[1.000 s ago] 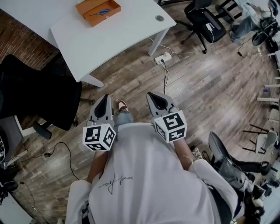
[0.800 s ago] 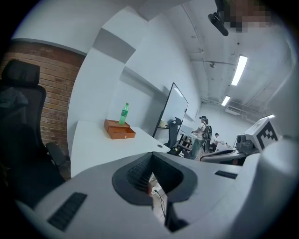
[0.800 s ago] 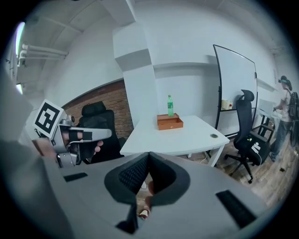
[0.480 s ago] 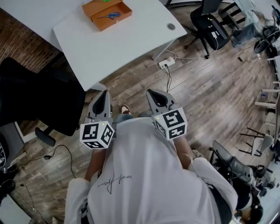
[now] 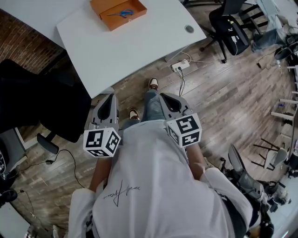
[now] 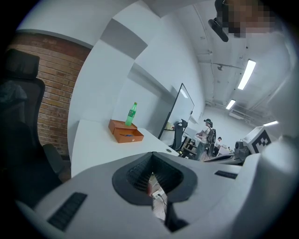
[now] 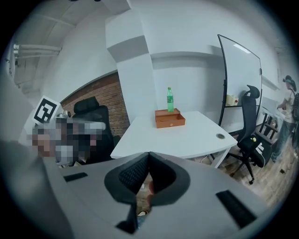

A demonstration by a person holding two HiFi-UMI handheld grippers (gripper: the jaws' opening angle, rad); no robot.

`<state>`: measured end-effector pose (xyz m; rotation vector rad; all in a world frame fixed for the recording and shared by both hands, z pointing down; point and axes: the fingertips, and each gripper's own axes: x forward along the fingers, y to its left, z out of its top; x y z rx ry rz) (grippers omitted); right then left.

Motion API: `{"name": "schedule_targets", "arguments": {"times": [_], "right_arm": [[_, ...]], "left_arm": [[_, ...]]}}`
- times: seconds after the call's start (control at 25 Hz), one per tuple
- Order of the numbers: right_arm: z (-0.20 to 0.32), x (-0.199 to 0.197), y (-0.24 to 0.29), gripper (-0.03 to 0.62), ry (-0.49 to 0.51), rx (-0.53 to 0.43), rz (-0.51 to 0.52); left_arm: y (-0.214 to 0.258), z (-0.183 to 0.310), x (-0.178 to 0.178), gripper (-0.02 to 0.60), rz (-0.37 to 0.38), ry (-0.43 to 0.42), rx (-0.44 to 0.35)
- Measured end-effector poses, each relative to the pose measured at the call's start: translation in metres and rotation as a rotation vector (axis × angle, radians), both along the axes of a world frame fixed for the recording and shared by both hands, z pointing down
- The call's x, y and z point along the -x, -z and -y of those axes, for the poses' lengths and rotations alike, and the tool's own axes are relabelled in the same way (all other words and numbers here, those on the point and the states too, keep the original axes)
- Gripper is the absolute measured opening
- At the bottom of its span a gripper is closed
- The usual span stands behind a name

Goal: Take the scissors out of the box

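Although both grippers are held out ahead of the person, neither one carries anything. The left gripper (image 5: 110, 98) has its jaws drawn together at the tips, with nothing between them, and the left gripper view bears this out. The right gripper (image 5: 165, 97) stands the same: jaws closed, empty. Both hang over the wooden floor (image 5: 223, 93), short of the near edge of the white table (image 5: 130, 51). The person's shoe (image 5: 153, 83) is stepped forward between them.

The orange box (image 5: 103, 6) sits on the far part of the table, open at the top and well apart from both grippers. The scissors (image 5: 122, 13) lie inside it, blue handles showing, with nothing touching them. Seen from the gripper views, a green bottle (image 7: 170, 99) stands upright just behind the box.

Around the table: a black office chair (image 5: 42, 102) is at its left side, and a second black chair (image 5: 228, 32) stands off to its right. A white power strip (image 5: 180, 65) lies on the floor near the table leg, cable trailing.
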<state>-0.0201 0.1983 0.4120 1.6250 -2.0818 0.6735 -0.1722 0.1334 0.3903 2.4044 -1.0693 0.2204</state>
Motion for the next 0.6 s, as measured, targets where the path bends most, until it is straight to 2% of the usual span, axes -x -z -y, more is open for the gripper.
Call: {"name": "schedule_targets", "arguments": {"times": [0.6], "right_arm": [[0.127, -0.078, -0.010, 0.009, 0.113, -0.017, 0.019]], "left_arm": [[0.001, 0.100, -0.066, 0.008, 0.060, 0.107, -0.009]]}}
